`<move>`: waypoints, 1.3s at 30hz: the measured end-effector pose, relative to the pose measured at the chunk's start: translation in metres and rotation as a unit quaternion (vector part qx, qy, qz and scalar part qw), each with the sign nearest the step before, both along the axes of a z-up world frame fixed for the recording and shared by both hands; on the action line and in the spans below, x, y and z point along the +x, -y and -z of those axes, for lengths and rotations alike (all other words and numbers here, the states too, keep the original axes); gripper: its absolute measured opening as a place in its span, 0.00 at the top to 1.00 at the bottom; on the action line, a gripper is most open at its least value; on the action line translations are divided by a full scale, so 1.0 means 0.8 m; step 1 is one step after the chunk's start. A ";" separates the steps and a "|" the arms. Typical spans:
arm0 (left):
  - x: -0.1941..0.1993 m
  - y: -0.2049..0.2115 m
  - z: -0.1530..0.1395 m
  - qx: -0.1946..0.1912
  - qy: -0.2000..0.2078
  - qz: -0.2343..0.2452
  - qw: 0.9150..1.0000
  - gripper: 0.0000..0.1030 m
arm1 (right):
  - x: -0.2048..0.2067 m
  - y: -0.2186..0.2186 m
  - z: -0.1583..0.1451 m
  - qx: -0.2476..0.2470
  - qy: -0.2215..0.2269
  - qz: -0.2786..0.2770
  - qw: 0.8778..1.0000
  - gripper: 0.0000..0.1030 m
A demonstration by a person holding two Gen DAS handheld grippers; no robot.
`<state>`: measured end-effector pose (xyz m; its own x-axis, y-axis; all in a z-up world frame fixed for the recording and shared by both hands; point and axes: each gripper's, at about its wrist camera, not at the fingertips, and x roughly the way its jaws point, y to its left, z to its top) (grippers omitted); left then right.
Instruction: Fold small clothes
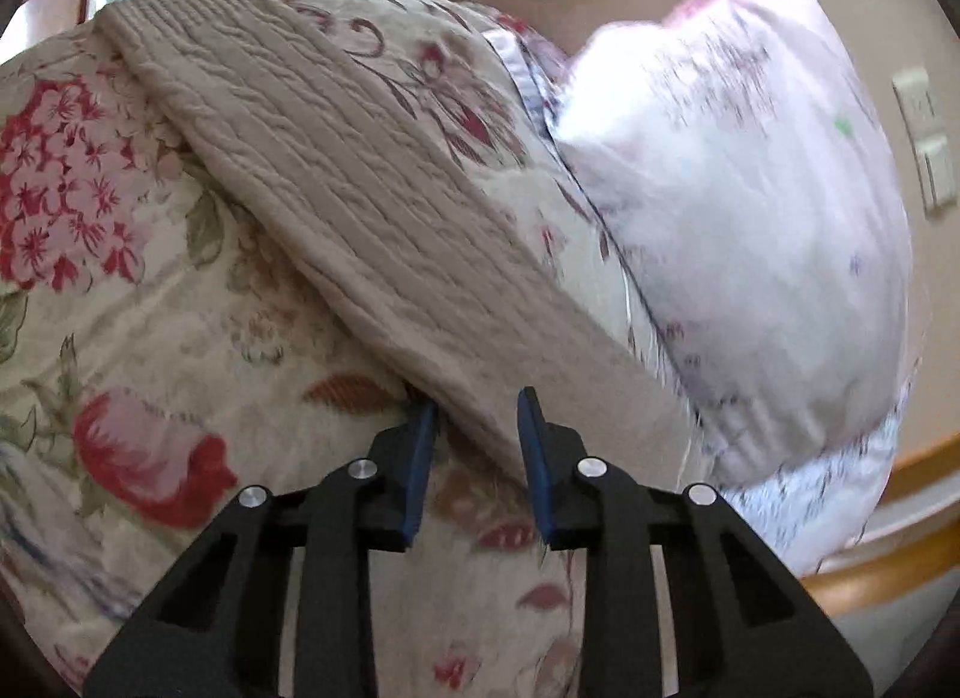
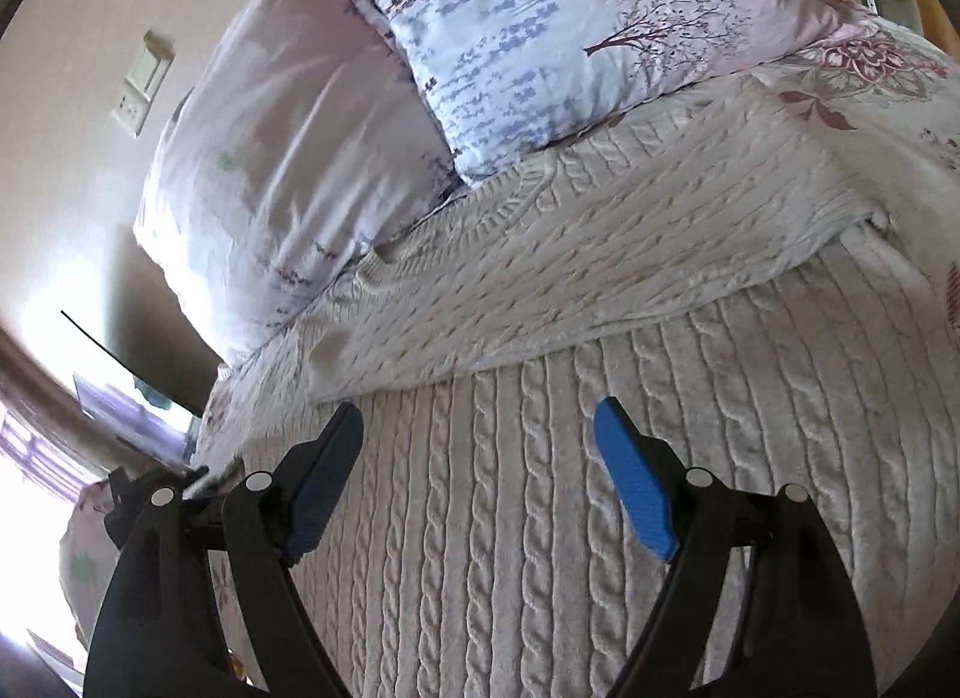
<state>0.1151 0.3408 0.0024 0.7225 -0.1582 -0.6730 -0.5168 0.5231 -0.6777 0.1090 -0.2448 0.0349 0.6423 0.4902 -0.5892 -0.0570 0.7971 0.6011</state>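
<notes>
While the cream cable-knit sweater (image 2: pixel 540 518) lies spread flat on the bed, both tools hover low over it. On the left side, the left gripper (image 1: pixel 474 416) sits with its 2 blue-padded fingers (image 1: pixel 420 458) a modest gap apart, and a long knitted sleeve (image 1: pixel 360 182) of the sweater runs diagonally from the far left corner of the flowered bedspread (image 1: pixel 90 290) down to that gap. The sleeve's end lies between the jaws; whether the pads are touching it I cannot tell, since the left tip is partly hidden behind the knit. Red and pink blooms on the bedspread show on either side of the sleeve. Just past the sleeve, toward the head of the bed, a pale pillow with small lavender print (image 1: pixel 750 206) leans against the wall, blurred in the left view.

Further right, the right gripper (image 2: pixel 480 428) is spread wide, its blue pads (image 2: pixel 636 494) well apart and holding nothing, above the sweater's body. A part of the sweater (image 2: pixel 600 254) is folded across the body just beyond the tips. Behind it 2 pillows rest against each other: a plain lilac one (image 2: pixel 282 158) and a tree-and-lavender printed one (image 2: pixel 570 26), whose lower edge touches the knit. A wall switch plate (image 2: pixel 141 86) sits at the far left.
</notes>
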 end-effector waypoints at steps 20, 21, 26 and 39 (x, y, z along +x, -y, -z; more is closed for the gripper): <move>0.088 0.210 -0.120 0.094 0.164 0.193 0.963 0.93 | -0.010 0.018 -0.007 -0.007 0.024 0.012 1.000 0.22; 0.094 0.238 -0.118 0.096 0.171 0.215 0.957 0.93 | -0.011 0.022 -0.007 -0.006 0.023 0.014 1.000 0.22; 0.134 0.372 -0.053 0.090 0.123 0.334 0.930 0.90 | -0.016 0.038 -0.006 -0.011 0.018 0.024 0.999 0.22; 0.116 0.286 0.004 -0.008 0.064 0.208 0.976 0.59 | -0.007 0.063 -0.004 -0.014 0.019 0.032 0.999 0.22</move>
<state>0.2080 0.1120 -0.0006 0.6715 -0.4647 -0.5772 -0.1731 0.6589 -0.7320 0.1033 -0.2949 0.0382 0.6940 0.4321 -0.5759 -0.0287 0.8159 0.5775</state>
